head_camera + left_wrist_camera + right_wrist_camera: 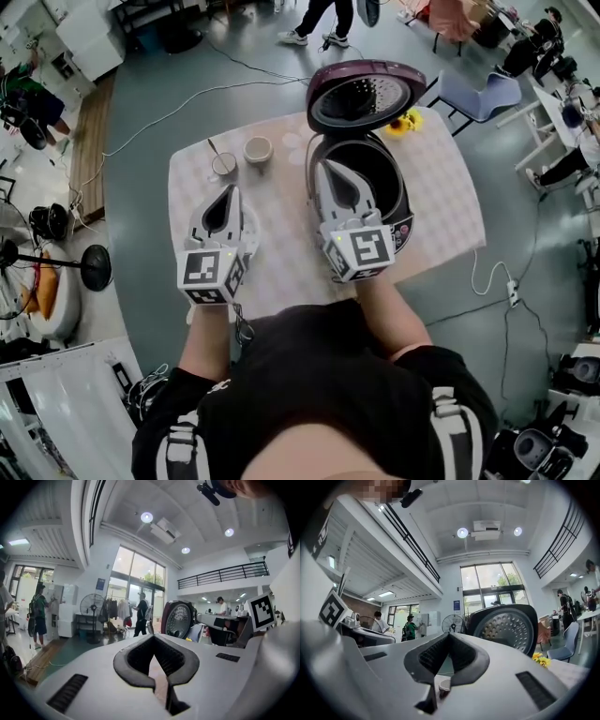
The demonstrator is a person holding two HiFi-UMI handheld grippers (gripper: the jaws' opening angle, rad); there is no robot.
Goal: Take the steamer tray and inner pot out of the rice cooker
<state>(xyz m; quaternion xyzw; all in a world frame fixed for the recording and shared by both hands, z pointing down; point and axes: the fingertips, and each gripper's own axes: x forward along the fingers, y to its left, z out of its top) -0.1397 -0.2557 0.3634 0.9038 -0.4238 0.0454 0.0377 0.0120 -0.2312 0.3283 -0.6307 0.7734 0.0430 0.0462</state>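
I am holding both pairs of jaws clenched with nothing between them. The left gripper [231, 193] is hovering over the tabletop [441, 211], and the right gripper [326, 169] is hanging above the near rim of the rice cooker [401, 192]. The cooker's lid [366, 94] is standing open behind it. I am taking the steamer tray and inner pot to be down in the cooker's dark well, but the right gripper is covering part of it and I cannot tell one from the other.

I am watching for several risks:
- Going in with the jaws clenched would only knock the rim, so they need to be released first.
- A grip on one side alone could tip the tray or jam the pot against the wall.
- A hard pull could drag the cooker across the checked cloth.
- A high lift could strike the raised lid.
- A wide swing on the left could topple the two cups [241, 157] standing near that gripper.

I am finding no writing I can read. The marker cubes carry only black square patterns, and the cooker's front panel is too small to read.
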